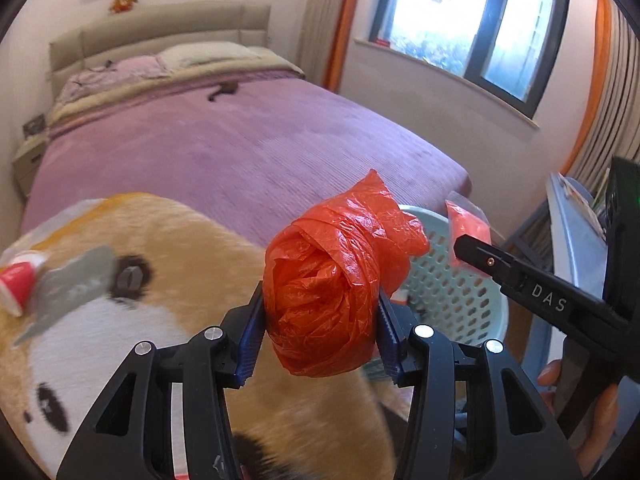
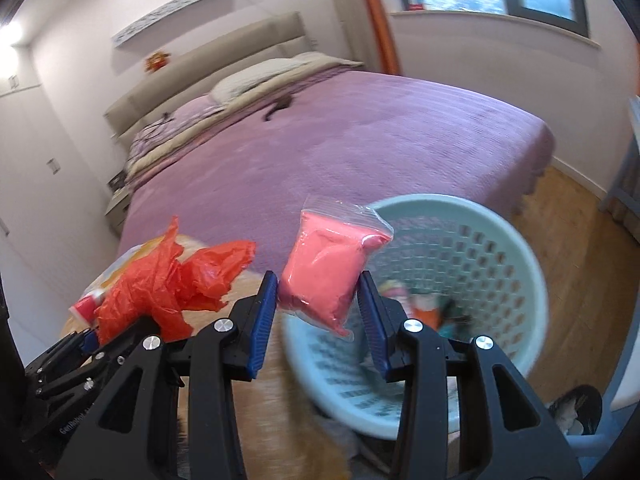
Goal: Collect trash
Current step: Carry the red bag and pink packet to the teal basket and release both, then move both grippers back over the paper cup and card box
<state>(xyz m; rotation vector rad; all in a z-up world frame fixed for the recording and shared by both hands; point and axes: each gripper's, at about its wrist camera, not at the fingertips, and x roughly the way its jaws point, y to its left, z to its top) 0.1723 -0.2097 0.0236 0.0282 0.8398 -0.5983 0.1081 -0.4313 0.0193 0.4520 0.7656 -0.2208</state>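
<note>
Trash: two pieces, one in each gripper, both near the basket.
Left gripper (image 1: pixel 320 320): jaws clamped on a crumpled orange plastic bag (image 1: pixel 332 288), which bulges up and forward past the pads.
Right gripper (image 2: pixel 318 312): jaws clamped on a clear pouch of pink powder (image 2: pixel 324 276), pinched low, most of it standing above the pads.
Basket (image 2: pixel 516 248): pale green with holes, ahead of the right jaws and just beyond them; ahead and to the right of the left jaws. Some trash already lies inside.
Plush toy (image 1: pixel 168 280): large, tan and white, below and left of the left jaws; a red and white cup (image 1: pixel 18 280) lies on it.
Risk, pouch: the film looks slick, so a jolt could let it slide out short of the rim.
Risk, bag: light and springy; released off-centre, it may catch the rim and fall outside.
Risk, crowding: the grippers are close side by side and could knock together over the basket.
Edges: the bed (image 2: pixel 380 140) corner sits just beyond the basket.
Open room: bare wood floor (image 2: pixel 580 232) to the right of the basket.
</note>
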